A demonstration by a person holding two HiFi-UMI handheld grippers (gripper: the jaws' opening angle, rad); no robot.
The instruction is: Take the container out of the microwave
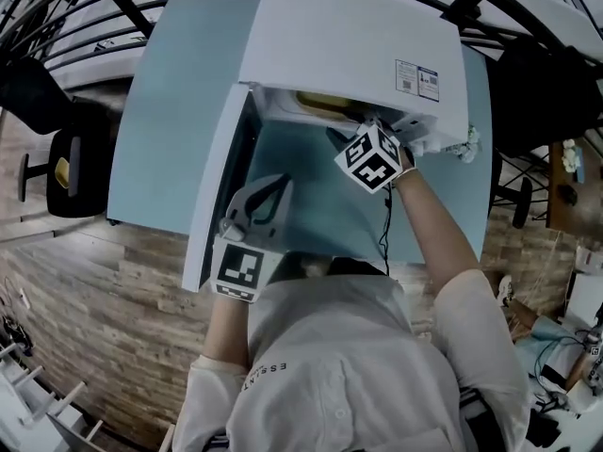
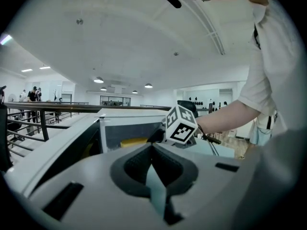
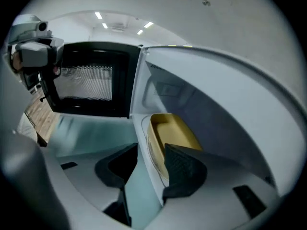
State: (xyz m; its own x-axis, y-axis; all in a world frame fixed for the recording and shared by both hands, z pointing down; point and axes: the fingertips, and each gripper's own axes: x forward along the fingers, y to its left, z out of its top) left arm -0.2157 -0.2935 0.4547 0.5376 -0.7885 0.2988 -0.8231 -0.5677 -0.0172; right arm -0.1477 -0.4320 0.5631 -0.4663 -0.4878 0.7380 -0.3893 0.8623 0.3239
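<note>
The microwave (image 1: 349,36) stands open. The yellow container (image 3: 175,131) sits inside the cavity, at the centre of the right gripper view. The right claw (image 3: 151,148) has its jaws apart at the container's near rim, gripping nothing. The left claw (image 2: 152,146) is closed and empty. Grasp and withdrawal are still to do.

Cool, even indoor light, rather dim in the head view. Ceiling lamps (image 2: 98,80) glow as small bright spots without glare. All views are fisheye: straight edges bow and the corners go black. The microwave (image 3: 201,109) cavity lies in soft shade around the container (image 3: 175,131). Whatever sits nearest each lens looks soft.
</note>
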